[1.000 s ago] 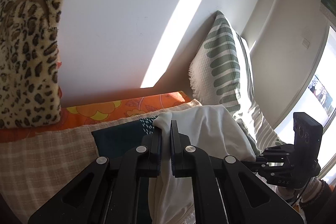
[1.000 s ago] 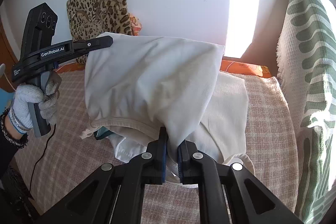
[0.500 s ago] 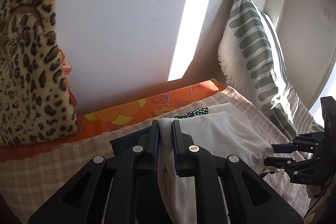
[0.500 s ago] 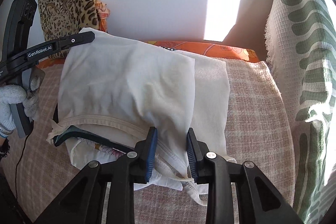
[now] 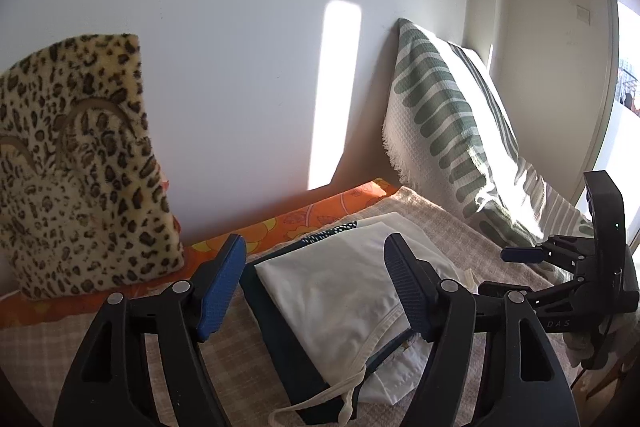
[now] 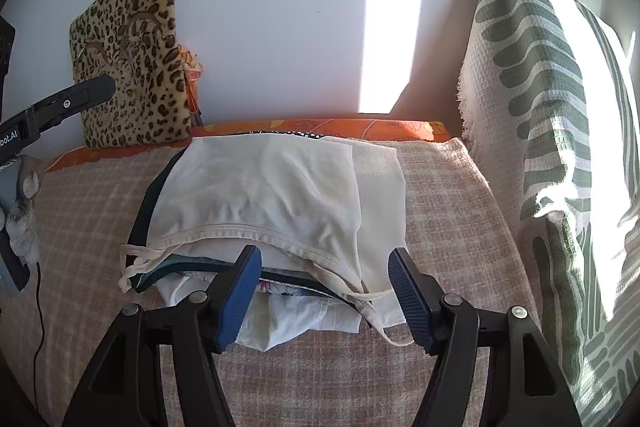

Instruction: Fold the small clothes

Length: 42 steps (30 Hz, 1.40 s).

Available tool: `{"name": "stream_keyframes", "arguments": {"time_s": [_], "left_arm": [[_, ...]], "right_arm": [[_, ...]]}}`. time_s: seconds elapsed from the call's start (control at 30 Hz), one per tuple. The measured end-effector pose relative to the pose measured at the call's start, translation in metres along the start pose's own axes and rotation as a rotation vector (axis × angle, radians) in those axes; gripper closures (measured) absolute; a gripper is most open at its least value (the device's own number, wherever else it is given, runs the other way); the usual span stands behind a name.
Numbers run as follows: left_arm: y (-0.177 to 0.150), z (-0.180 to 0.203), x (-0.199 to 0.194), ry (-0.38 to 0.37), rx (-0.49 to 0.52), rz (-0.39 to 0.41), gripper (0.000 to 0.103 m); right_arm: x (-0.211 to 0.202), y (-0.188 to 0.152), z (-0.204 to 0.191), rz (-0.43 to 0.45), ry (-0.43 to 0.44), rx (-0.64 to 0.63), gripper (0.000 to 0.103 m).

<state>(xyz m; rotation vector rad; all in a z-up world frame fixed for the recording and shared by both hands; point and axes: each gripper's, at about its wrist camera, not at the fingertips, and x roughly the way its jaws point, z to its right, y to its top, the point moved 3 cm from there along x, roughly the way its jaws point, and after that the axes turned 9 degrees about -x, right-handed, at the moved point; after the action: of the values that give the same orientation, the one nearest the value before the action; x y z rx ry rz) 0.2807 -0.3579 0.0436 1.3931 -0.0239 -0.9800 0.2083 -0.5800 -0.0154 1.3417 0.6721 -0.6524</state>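
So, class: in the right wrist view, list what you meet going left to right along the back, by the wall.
Left gripper → leopard cushion → sunlit patch → green-striped pillow.

A home: bed with checked cover (image 6: 440,195), striped pillow (image 6: 532,75) against wall

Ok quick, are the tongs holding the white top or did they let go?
Left tongs: open, holding nothing, over the white top.
Right tongs: open, holding nothing, the top lying between and beyond them.
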Motion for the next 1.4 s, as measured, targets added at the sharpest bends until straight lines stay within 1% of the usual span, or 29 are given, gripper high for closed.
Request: {"name": "stream_keyframes", "arguments": {"time_s": [0.07,0.27,0.47,0.63,0.83,0.93,1.03,1.1,1.17,1.27,1.33,1.4], "left_arm": [[-0.005,0.001,-0.018,0.005,0.000,0.009,0.026],[-0.021,0.007,-0.071,0.006,0.019,0.041,0.022],[-0.043,0.010,-0.114,0.015,0.057,0.067,0.022],[-0.061,0.008,-0.142,0.009,0.059,0.070,0.021],[-0.079,0.008,-0.167,0.018,0.077,0.071,0.020],[-0.088,0.008,-0.180,0.017,0.084,0.076,0.018],[-0.098,0.005,-0.190,0.026,0.083,0.074,0.011],[-0.105,0.005,-0.196,0.036,0.092,0.079,0.004],[-0.115,0.005,-0.202,0.048,0.103,0.081,0.004],[-0.129,0.005,-0.205,0.054,0.116,0.055,0.003],[-0.136,0.004,-0.206,0.070,0.120,0.043,0.003],[-0.143,0.003,-0.208,0.063,0.110,0.033,0.003]], "right_arm": [[-0.014,-0.001,-0.007,0.021,-0.008,0.013,0.031],[-0.052,-0.010,-0.037,0.078,-0.034,0.019,0.024],[-0.080,-0.026,-0.068,0.114,-0.038,0.029,0.019],[-0.096,-0.039,-0.084,0.132,-0.050,0.052,0.014],[-0.111,-0.056,-0.097,0.144,-0.093,0.084,0.011],[-0.116,-0.065,-0.102,0.144,-0.116,0.102,0.011],[-0.119,-0.073,-0.106,0.134,-0.134,0.129,0.004],[-0.122,-0.080,-0.107,0.135,-0.154,0.147,0.003],[-0.126,-0.085,-0.109,0.137,-0.173,0.159,0.003],[-0.131,-0.090,-0.111,0.150,-0.196,0.185,0.000],[-0.134,-0.092,-0.112,0.160,-0.205,0.197,0.000],[-0.136,-0.094,-0.114,0.170,-0.222,0.204,0.000]]}}
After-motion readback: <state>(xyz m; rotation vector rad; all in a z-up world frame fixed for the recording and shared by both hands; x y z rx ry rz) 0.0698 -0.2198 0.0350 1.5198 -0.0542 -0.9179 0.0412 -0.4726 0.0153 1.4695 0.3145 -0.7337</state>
